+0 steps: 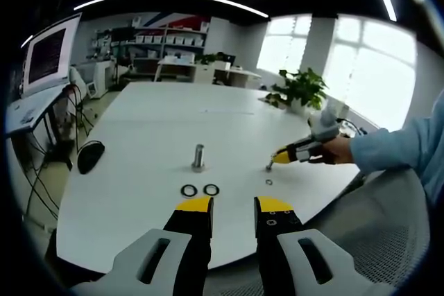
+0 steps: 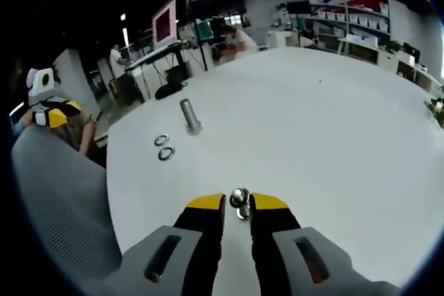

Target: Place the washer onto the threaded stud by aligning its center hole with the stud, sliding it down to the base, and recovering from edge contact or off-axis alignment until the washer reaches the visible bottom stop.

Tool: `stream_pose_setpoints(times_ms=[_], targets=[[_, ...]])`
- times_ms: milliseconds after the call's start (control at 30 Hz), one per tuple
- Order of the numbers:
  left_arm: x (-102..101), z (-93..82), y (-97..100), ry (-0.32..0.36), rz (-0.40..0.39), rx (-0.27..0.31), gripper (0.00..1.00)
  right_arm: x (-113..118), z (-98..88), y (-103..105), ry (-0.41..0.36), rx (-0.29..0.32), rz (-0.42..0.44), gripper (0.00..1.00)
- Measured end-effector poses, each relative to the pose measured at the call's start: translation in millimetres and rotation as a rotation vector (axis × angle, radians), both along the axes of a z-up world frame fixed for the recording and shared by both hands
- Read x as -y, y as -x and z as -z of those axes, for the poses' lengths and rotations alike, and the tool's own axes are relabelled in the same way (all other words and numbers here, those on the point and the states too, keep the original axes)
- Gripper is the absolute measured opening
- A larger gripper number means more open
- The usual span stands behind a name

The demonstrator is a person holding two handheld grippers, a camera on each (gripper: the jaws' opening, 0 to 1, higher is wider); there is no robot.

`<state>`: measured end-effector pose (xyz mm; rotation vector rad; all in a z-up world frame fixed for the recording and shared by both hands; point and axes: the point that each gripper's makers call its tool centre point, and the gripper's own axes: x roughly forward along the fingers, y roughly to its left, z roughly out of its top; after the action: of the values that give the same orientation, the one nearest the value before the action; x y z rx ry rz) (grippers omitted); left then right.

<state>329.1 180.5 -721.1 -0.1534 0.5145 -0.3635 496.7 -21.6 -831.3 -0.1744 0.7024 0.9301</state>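
A steel threaded stud (image 1: 198,157) (image 2: 189,116) stands upright on the white table (image 1: 152,123) (image 2: 326,123). Two washers (image 1: 189,190) (image 1: 211,189) lie flat side by side in front of it, also seen as two washers (image 2: 161,140) (image 2: 166,152) in the right gripper view. My right gripper (image 2: 237,202) (image 1: 276,160) is low over the table right of the stud, its yellow jaws shut on a small metal washer (image 2: 240,197) (image 1: 270,165). A further small ring (image 1: 269,182) lies on the table just below it. My left gripper (image 1: 234,206) (image 2: 52,112) hangs open at the near table edge, nothing between its jaws.
A black mouse (image 1: 90,155) (image 2: 168,90) lies on the table's left side. A potted plant (image 1: 300,91) stands at the far right edge. A grey mesh chair (image 1: 388,240) (image 2: 62,192) sits close by the near edge. Desks with a monitor (image 1: 48,53) stand beyond.
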Motion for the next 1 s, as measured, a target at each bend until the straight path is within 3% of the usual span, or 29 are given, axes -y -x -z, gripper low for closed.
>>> stream_pose_setpoints(times_ms=[367,533,733,1000], targets=[[0,0.0,0.0,0.0,0.0,0.001,0.21,5,1.2,-4,0.021,0.011,0.008,0.16],[0,0.2,0.0,0.0,0.0,0.0,0.21,7,10.2,1,0.046,-0.024,0.0,0.16],[0,0.2,0.0,0.0,-0.001,-0.001,0.21,4,23.6,14,0.087,-0.08,-0.044,0.16],[0,0.2,0.1,0.0,-0.002,-0.002,0.21,-5,31.9,30,0.149,-0.077,-0.147,0.16]])
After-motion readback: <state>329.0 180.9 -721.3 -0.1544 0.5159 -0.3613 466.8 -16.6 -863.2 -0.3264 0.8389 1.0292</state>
